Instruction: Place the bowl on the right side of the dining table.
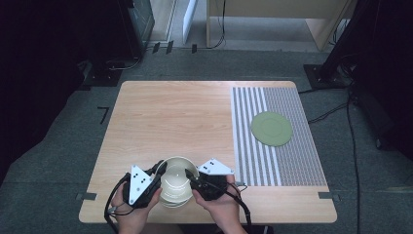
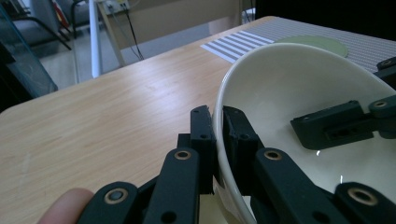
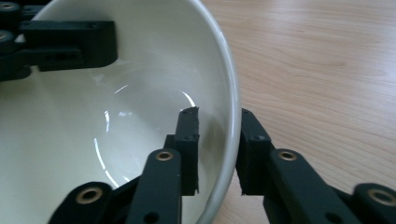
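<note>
From above, my left gripper (image 1: 157, 174) and right gripper (image 1: 191, 178) meet a cream bowl (image 1: 176, 185) from either side, near my edge of the pale wooden table (image 1: 170, 117). There may be a second bowl nested under it, but I cannot tell from this height. Off to my right lies a striped, finely woven mat (image 1: 277, 161) with a flat round green plate (image 1: 272, 128) on it (well apart from the bowl).

In the left gripper view, my left gripper (image 2: 218, 125) is nearly closed, one jaw outside and one inside, pinching the bowl's (image 2: 299, 84) thin glossy rim. My right gripper's (image 2: 343, 121) jaw shows across the smooth, rounded inside.

In the right gripper view, my right gripper (image 3: 218, 135) is clamped over the rim the same way, with only the bowl's (image 3: 140, 93) wall between its jaws. The glaze catches curved highlights; the table (image 3: 317, 60) beside it shows fine wood grain.
</note>
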Tool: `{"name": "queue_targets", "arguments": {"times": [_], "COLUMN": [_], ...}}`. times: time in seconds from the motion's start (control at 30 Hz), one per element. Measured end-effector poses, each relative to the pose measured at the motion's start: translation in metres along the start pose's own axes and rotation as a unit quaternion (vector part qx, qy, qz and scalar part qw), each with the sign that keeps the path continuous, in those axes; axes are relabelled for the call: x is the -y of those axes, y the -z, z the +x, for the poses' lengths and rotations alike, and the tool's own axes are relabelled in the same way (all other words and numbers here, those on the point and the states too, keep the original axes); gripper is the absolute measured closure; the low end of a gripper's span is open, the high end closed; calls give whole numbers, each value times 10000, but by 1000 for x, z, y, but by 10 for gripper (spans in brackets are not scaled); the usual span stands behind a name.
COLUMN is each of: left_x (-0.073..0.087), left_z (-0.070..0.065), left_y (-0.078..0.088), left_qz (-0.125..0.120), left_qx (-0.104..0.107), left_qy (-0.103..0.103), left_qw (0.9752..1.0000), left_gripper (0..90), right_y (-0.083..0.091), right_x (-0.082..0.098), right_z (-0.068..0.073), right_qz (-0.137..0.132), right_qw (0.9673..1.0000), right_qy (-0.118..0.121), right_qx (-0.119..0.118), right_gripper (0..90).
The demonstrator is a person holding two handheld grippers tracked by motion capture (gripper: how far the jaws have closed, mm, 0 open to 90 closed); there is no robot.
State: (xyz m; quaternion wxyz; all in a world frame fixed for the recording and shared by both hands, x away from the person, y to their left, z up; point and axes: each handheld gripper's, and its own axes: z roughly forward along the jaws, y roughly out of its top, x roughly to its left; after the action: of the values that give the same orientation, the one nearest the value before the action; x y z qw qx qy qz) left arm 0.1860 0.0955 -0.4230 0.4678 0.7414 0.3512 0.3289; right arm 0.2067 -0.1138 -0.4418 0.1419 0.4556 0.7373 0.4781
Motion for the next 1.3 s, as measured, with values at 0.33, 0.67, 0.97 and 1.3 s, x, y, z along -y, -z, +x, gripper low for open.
{"name": "queue_targets", "arguments": {"times": [0.33, 0.67, 0.97, 1.3], "left_x": [1, 1, 0, 3], "left_z": [-8, 17, 27, 39], "left_y": [5, 18, 19, 25], "left_qz": [-305, -709, -749, -955], "left_qx": [-118, 236, 510, 630], "left_qy": [62, 1053, 1409, 1559], "left_qw": [9994, 9916, 9859, 9811], "left_gripper": [832, 410, 74, 0], "right_y": [8, 20, 32, 43], "right_x": [-1, -9, -17, -23], "right_z": [2, 4, -8, -24], "right_qz": [-462, -988, -1252, -1416], "right_qw": [9983, 9923, 9882, 9848], "right_qy": [143, 472, 456, 331], "right_qx": [315, 581, 752, 952], "right_gripper": [846, 843, 842, 842]}}
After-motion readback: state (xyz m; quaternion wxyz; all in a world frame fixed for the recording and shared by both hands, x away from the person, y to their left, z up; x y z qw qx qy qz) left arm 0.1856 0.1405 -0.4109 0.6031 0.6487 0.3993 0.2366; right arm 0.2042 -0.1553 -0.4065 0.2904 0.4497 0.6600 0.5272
